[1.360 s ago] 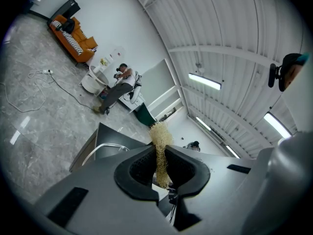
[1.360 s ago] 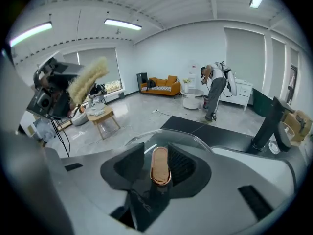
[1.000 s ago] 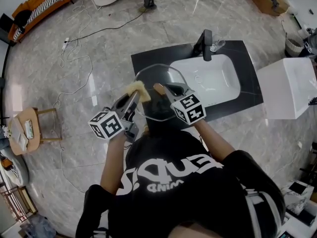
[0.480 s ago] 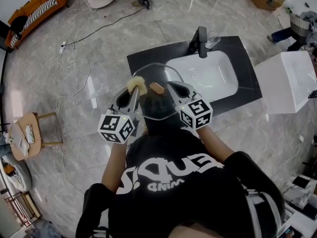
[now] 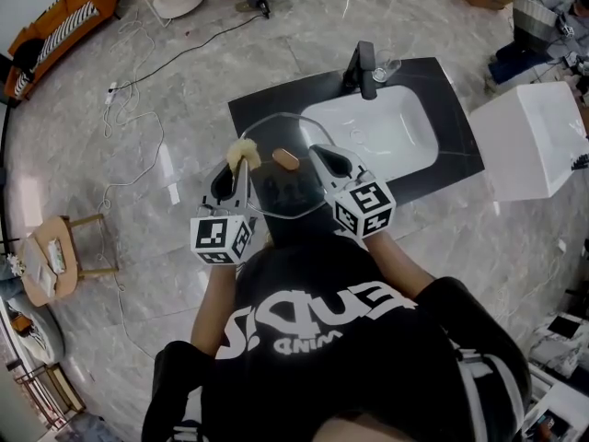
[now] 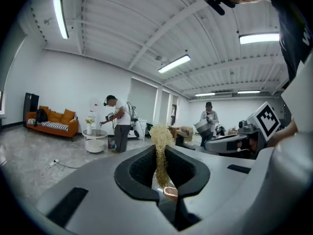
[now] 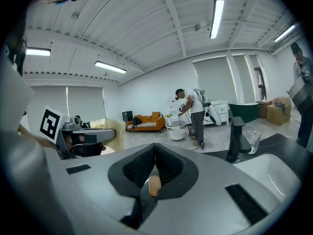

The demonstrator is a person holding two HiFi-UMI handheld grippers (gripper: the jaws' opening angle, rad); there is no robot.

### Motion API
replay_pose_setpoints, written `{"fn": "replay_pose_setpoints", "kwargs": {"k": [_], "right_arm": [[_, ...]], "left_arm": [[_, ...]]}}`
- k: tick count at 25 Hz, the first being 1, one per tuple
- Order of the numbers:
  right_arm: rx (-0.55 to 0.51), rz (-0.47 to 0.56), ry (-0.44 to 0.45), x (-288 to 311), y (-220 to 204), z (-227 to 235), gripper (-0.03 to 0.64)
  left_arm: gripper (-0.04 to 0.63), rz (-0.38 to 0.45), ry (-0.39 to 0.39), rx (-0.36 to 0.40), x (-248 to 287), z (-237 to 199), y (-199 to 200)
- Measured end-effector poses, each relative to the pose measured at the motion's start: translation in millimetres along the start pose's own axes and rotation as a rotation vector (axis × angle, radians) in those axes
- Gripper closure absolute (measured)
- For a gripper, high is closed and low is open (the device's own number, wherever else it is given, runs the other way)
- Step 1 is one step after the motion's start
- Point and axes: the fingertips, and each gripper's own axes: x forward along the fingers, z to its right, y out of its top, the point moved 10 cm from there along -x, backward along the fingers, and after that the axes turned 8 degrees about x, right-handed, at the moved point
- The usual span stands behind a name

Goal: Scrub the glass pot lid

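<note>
The glass pot lid [image 5: 293, 190] with its tan knob [image 5: 286, 159] is held up in front of the person, over the left end of the black counter. My right gripper [image 5: 318, 154] is shut on the lid's right rim; in the right gripper view the lid runs edge-on between the closed jaws, knob [image 7: 154, 185] showing. My left gripper [image 5: 240, 162] is shut on a yellow fibrous scrubber [image 5: 244, 148], which sits at the lid's upper left edge. In the left gripper view the scrubber [image 6: 159, 148] stands upright between the jaws, with the knob [image 6: 170, 191] behind it.
A white basin [image 5: 373, 136] is set in the black counter [image 5: 253, 113], with a black faucet [image 5: 363, 67] and a drinking glass [image 5: 387, 65] at its far edge. A white box [image 5: 534, 150] stands to the right. Cables lie on the floor at left; people stand farther off.
The left gripper has rolled, so its marker cube faces differently, and the scrubber has shifted up along the lid's left edge. The right gripper and lid have risen slightly.
</note>
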Motion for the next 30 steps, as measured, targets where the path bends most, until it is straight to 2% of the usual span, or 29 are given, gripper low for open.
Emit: {"fn": "replay_pose_setpoints", "kwargs": {"k": [11,30], "right_arm": [[-0.010,0.017,-0.055,-7,-4,-4,0.604],[0.005,0.015,-0.077,-7,-11,-9,0.603]], "left_arm": [[0.551,0.016,0.003,-0.029,-7,4,4],[0.551,0.005,-0.013,-0.060,-15,4,0]]}}
